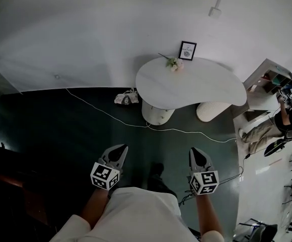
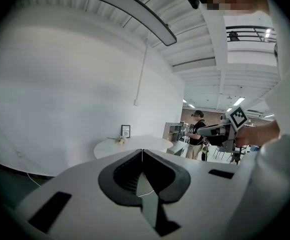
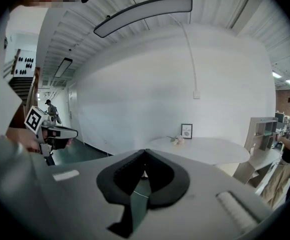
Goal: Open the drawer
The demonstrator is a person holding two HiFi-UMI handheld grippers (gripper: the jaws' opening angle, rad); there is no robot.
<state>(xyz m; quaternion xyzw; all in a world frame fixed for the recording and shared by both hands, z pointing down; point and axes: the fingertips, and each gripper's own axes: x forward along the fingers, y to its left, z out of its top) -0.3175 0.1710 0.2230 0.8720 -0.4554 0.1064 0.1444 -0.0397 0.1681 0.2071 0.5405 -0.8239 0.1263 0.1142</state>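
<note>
Left claw (image 1: 120, 150) and right claw (image 1: 197, 153) are both pressed together on nothing, side by side over open dark floor (image 1: 60, 130). A white cable (image 1: 105, 111) crosses the floor ahead. Farther off stands the white tabletop (image 1: 201, 87), its rounded edge nearest. The drawer's place cannot be told.
</note>
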